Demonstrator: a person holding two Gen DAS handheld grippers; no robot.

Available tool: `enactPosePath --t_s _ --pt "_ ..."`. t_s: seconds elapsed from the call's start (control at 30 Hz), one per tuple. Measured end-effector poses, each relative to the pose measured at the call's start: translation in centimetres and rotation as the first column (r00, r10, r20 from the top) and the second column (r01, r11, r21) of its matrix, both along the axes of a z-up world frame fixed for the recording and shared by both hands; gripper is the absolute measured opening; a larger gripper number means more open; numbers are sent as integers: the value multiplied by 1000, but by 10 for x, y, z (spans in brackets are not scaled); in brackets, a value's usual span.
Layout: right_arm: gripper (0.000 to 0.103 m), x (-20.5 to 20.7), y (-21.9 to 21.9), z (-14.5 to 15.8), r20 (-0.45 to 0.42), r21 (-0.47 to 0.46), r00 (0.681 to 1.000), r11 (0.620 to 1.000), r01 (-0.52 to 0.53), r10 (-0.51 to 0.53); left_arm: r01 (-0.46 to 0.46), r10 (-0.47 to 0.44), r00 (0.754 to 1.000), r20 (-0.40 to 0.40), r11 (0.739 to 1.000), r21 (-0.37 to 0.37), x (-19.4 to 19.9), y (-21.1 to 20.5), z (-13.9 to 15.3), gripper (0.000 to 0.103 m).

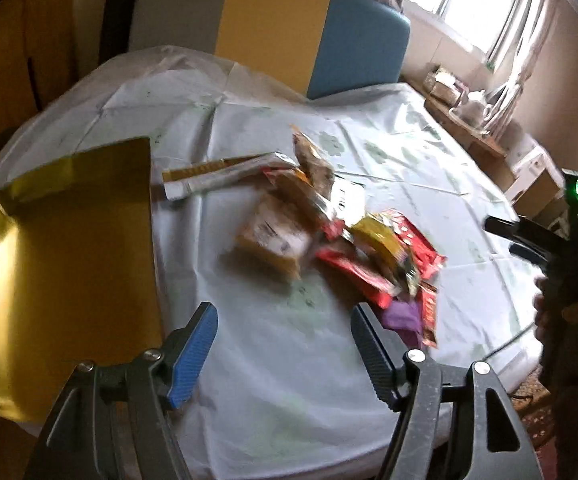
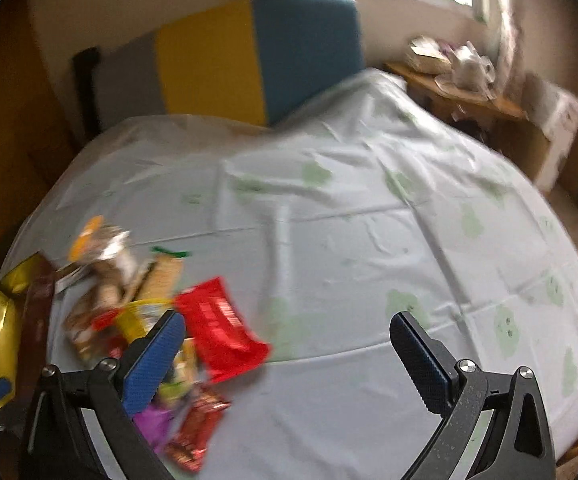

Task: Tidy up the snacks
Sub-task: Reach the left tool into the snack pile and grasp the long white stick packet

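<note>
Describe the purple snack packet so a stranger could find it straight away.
On the pale tablecloth, find the snack pile right of the gold tray. At the pile's near edge lies the purple packet, the only purple one among red, yellow and brown wrappers.

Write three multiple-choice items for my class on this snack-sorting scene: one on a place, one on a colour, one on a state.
1. Where does the gold tray lie relative to the snack pile in the left wrist view?
A. left of it
B. right of it
C. on top of it

2. What colour is the large flat packet nearest the right gripper?
A. green
B. red
C. white

3. How does the left gripper stand?
A. shut on a packet
B. shut on nothing
C. open, holding nothing

Answers: 1 A, the tray sits at the table's left edge. 2 B, its wrapper is bright red. 3 C, its jaws are spread over bare tablecloth.
</note>
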State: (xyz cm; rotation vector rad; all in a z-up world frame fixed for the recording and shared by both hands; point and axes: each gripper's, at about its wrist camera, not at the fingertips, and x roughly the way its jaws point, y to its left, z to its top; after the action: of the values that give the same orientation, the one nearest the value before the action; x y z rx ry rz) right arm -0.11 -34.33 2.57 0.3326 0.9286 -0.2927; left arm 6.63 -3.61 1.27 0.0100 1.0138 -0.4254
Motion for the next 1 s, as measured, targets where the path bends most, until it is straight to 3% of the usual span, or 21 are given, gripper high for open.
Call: enactPosePath --t_s 0.03,0.1,0.13,0.17,0.3,0.43,0.63,0.73,1.0 --pt "103 0 -9 -4 -8 82 1000 996 29 -28 3 -4 1000 22 1000 31 10 -3 5 66" --pt "103 -1 -15 -4 10 149 999 988 36 -38 29 -34 999 42 994 104 28 -13 10 59" --pt "103 -3 -14 -4 9 138 999 990 34 -36 51 -61 997 55 986 162 41 -20 11 50" --pt "103 -3 -13 -3 8 128 999 991 32 -33 66 -78 995 58 980 187 49 -22 12 48" --pt "103 -3 -9 0 27 121 1000 993 2 -5 172 -188 982 33 946 276 90 -38 8 46" --pt "103 -4 -8 3 45 132 999 991 -5 -1 288 -306 952 -17 877 384 124 -58 -11 47" --pt "103 -1 -12 -1 27 165 1000 986 -1 -4 377 -374 922 -102 802 463 160 -77 -45 47" --pt "103 1 -12 -4 13 174 1000 985 -3 1 405 -399 909 -121 777 481 175 -84 -57 47" --pt "103 4 -11 -8 -7 176 1000 984 -9 10 450 -441 886 -142 747 489 199 -90 -80 47"
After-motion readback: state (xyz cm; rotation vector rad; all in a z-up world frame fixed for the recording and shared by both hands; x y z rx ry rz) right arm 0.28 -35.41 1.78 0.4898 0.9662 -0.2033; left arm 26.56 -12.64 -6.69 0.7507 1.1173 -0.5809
